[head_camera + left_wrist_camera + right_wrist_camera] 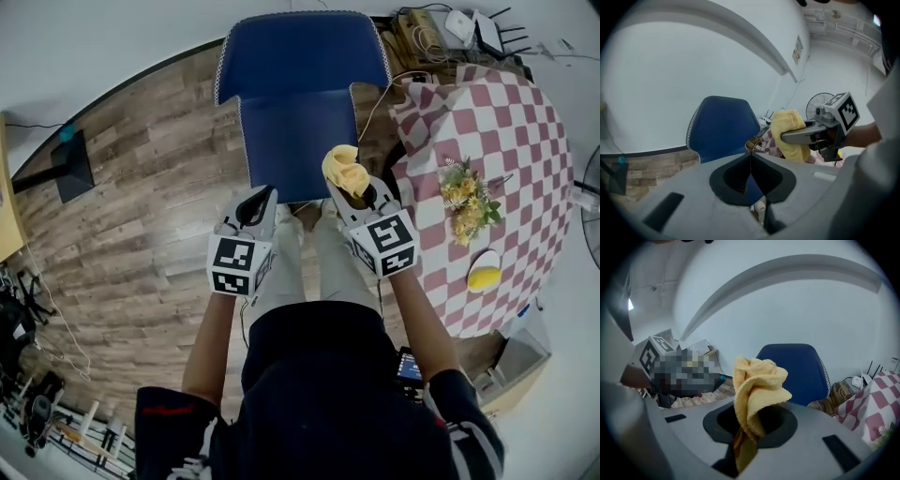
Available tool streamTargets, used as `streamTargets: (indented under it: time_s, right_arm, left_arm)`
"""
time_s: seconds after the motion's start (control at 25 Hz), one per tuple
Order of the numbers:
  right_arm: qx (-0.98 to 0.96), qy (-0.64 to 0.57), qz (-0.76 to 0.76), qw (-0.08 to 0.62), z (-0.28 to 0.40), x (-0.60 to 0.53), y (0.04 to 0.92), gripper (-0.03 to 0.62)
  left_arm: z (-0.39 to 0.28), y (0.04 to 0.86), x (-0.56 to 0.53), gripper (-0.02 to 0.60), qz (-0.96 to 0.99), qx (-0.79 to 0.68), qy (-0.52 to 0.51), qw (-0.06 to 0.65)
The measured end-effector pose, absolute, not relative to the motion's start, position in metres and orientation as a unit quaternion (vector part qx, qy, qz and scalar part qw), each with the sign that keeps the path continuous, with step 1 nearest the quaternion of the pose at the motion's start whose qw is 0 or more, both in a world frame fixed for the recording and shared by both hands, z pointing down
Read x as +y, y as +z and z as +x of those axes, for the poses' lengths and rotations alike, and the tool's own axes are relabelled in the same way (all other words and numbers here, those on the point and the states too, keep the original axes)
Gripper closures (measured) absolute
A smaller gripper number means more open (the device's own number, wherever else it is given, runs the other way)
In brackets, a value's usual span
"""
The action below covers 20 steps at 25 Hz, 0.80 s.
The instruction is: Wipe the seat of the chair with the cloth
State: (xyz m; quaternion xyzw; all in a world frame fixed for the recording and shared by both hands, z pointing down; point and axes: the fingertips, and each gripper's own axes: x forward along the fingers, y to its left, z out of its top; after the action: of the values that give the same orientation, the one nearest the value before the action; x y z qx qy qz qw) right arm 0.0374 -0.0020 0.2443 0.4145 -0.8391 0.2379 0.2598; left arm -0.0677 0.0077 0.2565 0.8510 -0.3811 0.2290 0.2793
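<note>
A blue chair (298,103) stands ahead of me on the wood floor, its seat (296,150) facing me and bare. My right gripper (361,195) is shut on a yellow cloth (345,172), which bunches up past the jaws over the seat's near right corner. In the right gripper view the cloth (757,397) fills the jaws, with the chair back (797,371) behind. My left gripper (255,202) is shut and holds nothing, just off the seat's near left corner. The left gripper view shows the chair (723,129), the cloth (790,136) and the right gripper (787,137) to its right.
A round table with a red-checked cloth (506,141) stands close on the right, with a flower bunch (466,199) and a yellow thing on a white dish (484,276). Cables and boxes (441,33) lie behind it. A dark stand (70,164) sits far left.
</note>
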Motion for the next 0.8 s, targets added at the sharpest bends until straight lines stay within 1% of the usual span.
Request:
streamTargets:
  time_s: [0.16, 0.32, 0.56, 0.68, 0.8]
  right_arm:
    - [-0.828, 0.266, 0.414, 0.268, 0.050, -0.007, 0.291, 0.539]
    - [-0.818, 0.293, 0.413, 0.275, 0.056, -0.011, 0.342, 0.539]
    - [-0.816, 0.312, 0.386, 0.295, 0.049, -0.005, 0.415, 0.539]
    - [-0.813, 0.321, 0.379, 0.302, 0.043, 0.003, 0.443, 0.539]
    - [-0.811, 0.327, 0.374, 0.309, 0.035, 0.006, 0.469, 0.539]
  left_arm:
    - [-0.059, 0.302, 0.008, 0.565, 0.844, -0.383, 0.238, 0.289]
    - [-0.053, 0.353, 0.012, 0.565, 0.831, -0.378, 0.247, 0.323]
    - [-0.061, 0.424, 0.020, 0.565, 0.807, -0.393, 0.263, 0.353]
    - [-0.065, 0.455, 0.023, 0.563, 0.802, -0.391, 0.275, 0.358]
    - [-0.067, 0.484, 0.023, 0.563, 0.807, -0.375, 0.295, 0.347]
